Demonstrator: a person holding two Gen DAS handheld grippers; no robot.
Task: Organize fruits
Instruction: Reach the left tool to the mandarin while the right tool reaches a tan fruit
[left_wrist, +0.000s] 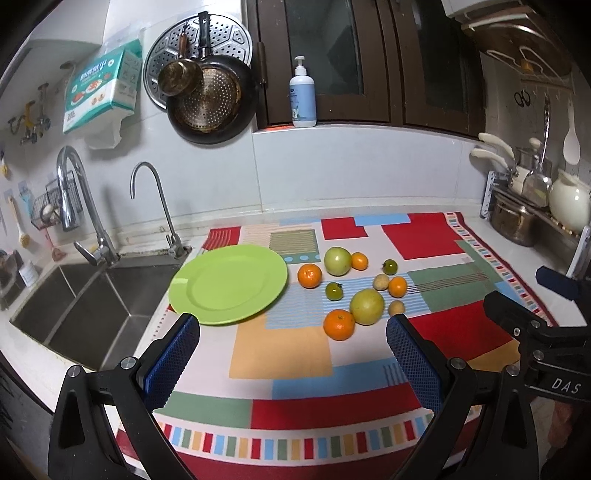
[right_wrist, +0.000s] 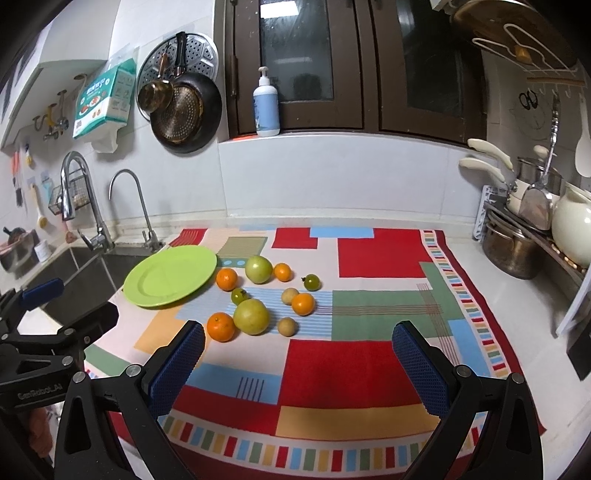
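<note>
An empty green plate (left_wrist: 228, 283) (right_wrist: 170, 276) lies on the patterned cloth beside the sink. To its right, several fruits are scattered: a large yellow-green fruit (left_wrist: 366, 306) (right_wrist: 251, 316), a green one (left_wrist: 337, 261) (right_wrist: 259, 269), oranges such as the nearest (left_wrist: 339, 324) (right_wrist: 220, 326), two small dark green tomatoes (left_wrist: 334, 291) (right_wrist: 312, 282), and small tan fruits (left_wrist: 396, 307) (right_wrist: 287, 326). My left gripper (left_wrist: 293, 341) is open, hovering short of the fruits. My right gripper (right_wrist: 298, 347) is open too, over the cloth to the right of them. Neither holds anything.
A steel sink (left_wrist: 85, 299) with two taps (left_wrist: 74, 192) sits left of the cloth (right_wrist: 369, 314). Pots and a white kettle (right_wrist: 570, 225) crowd a rack at the right. Pans (left_wrist: 207, 96) hang on the wall, and a pump bottle (left_wrist: 303, 94) stands on the sill.
</note>
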